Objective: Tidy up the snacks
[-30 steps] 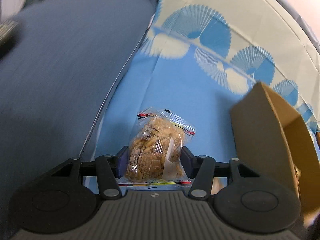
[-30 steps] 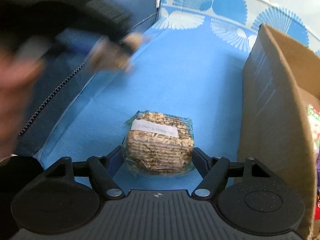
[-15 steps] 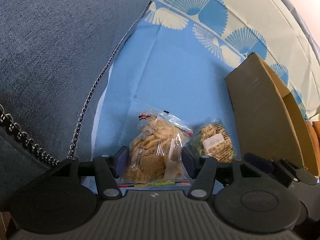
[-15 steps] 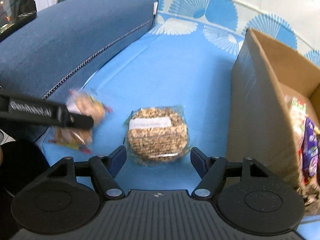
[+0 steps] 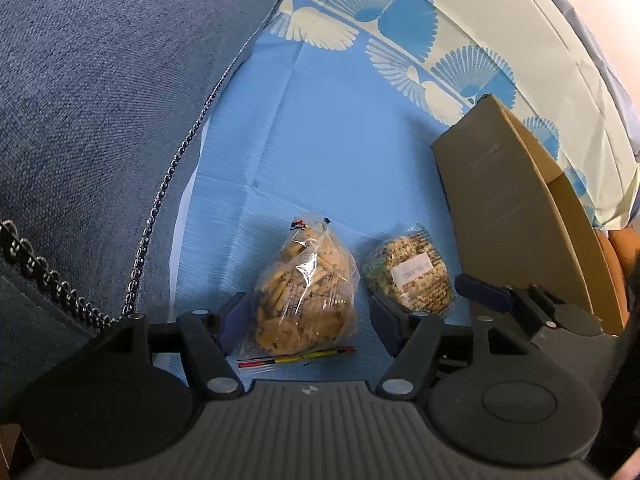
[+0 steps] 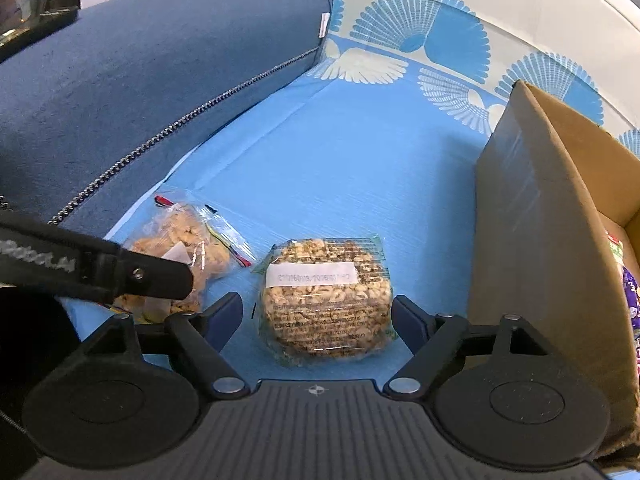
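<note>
One white label on the nut cake, print seemingly illegible.

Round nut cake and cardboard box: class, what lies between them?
Only the right gripper's right finger over bare blue cloth, between the round nut cake and cardboard box; the right wrist view shows it.

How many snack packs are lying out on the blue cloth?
2. The clear bag of biscuits lies on the left, and the round nut cake pack beside it, nearer the cardboard box. More snacks sit inside that box, mostly hidden.
</note>
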Motion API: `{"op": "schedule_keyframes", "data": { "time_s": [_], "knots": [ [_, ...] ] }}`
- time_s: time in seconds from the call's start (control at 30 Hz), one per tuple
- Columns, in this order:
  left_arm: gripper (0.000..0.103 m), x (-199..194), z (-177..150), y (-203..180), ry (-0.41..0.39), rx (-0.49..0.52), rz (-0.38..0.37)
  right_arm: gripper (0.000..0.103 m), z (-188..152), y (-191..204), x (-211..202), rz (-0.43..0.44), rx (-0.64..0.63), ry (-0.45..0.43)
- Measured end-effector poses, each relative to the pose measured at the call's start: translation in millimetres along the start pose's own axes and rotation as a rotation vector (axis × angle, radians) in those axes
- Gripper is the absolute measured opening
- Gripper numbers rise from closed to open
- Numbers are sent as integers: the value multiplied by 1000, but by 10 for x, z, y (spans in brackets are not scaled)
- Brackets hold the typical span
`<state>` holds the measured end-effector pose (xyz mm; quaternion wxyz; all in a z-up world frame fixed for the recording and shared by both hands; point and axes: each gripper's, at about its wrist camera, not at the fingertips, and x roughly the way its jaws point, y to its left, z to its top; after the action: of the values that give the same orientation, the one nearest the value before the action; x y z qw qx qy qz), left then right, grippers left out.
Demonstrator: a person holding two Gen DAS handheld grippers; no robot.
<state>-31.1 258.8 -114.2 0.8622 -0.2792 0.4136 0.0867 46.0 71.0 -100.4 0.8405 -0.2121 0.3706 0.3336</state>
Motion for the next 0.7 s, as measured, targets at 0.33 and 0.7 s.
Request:
{"op": "schedule_keyframes", "data": {
  "time_s": [0.33, 0.7],
  "knots": [
    [73, -8, -10, 5, 4, 9, -8, 83, 2, -64, 56, -8, 24, 20],
    [73, 23, -17, -28, 12, 25, 5, 82, 12, -47, 76, -10, 37, 23]
  ]
}}
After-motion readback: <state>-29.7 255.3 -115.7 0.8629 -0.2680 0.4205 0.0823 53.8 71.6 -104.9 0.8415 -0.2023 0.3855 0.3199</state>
